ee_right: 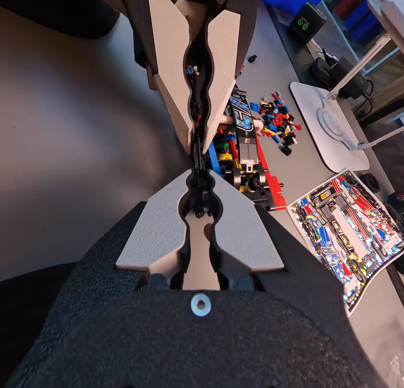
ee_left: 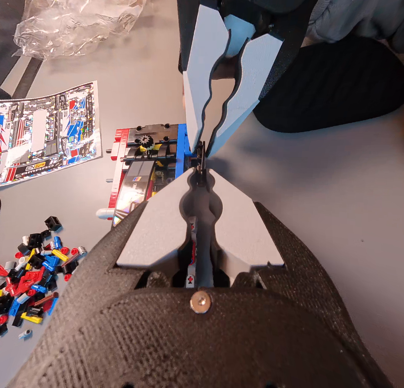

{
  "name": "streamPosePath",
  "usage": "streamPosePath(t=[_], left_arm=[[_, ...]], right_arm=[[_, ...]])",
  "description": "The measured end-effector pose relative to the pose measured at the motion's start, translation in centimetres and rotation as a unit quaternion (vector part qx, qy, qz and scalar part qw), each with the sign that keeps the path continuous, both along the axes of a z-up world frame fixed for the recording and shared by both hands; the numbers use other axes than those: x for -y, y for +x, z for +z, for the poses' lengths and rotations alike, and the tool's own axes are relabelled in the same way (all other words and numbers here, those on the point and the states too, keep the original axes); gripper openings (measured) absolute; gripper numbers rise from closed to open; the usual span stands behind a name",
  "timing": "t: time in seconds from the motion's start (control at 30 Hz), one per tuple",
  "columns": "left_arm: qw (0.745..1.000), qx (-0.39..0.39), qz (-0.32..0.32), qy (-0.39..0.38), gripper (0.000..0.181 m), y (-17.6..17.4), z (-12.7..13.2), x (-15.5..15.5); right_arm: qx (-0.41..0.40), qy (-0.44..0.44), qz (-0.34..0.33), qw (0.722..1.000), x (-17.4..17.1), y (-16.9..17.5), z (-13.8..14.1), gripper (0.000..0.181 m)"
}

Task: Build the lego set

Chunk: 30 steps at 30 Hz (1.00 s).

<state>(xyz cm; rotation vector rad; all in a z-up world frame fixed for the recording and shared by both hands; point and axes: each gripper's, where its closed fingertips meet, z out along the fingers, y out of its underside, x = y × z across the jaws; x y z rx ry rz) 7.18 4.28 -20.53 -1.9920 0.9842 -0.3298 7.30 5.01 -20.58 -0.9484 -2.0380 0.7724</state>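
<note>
Even, soft indoor light, heavy fisheye bending at edges, glare sparkling on the sticker sheet (ee_right: 347,231).

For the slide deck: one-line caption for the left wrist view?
Both grippers pinch a small black part beside the half-built car.

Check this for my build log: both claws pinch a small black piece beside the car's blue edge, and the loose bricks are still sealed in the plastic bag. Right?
Not quite. The loose bricks lie in an open pile on the table; the plastic bag is crumpled apart from them, as the left wrist view shows. The rest holds: left claw and right claw pinch the black piece beside the car.
</note>
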Motion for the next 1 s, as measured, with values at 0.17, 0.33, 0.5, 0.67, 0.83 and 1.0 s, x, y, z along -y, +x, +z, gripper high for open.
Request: streamPosePath(t=[0.17, 0.33, 0.5, 0.67, 0.83, 1.0], left_arm=[[0.997, -0.066, 0.015, 0.022, 0.021, -0.7, -0.1, -0.4], [0.994, -0.107, 0.011, -0.014, 0.038, -1.4, 0.1, -0.7], [0.986, -0.158, -0.019, -0.058, 0.029, -1.5, -0.5, -1.2], [0.974, -0.205, -0.038, -0.094, 0.020, -1.8, -1.2, -1.5], [0.968, -0.222, -0.015, -0.116, 0.020, -2.4, -1.3, -2.1], [0.975, -0.191, 0.000, -0.116, 0.026, -2.8, -0.3, -2.3]], right_arm=[[0.031, -0.029, 0.014, 0.999, 0.0, 0.0, -0.4, 0.005], [0.060, -0.033, 0.025, 0.997, -0.1, -0.5, -0.4, 0.004], [0.101, -0.027, 0.037, 0.994, 0.1, -0.8, -1.1, 0.005], [0.124, -0.034, 0.042, 0.991, -0.4, -1.2, -1.0, 0.004], [0.121, -0.057, 0.052, 0.990, -1.3, -1.6, -0.6, 0.005], [0.112, -0.091, 0.059, 0.988, -1.4, -1.9, -0.1, 0.005]])
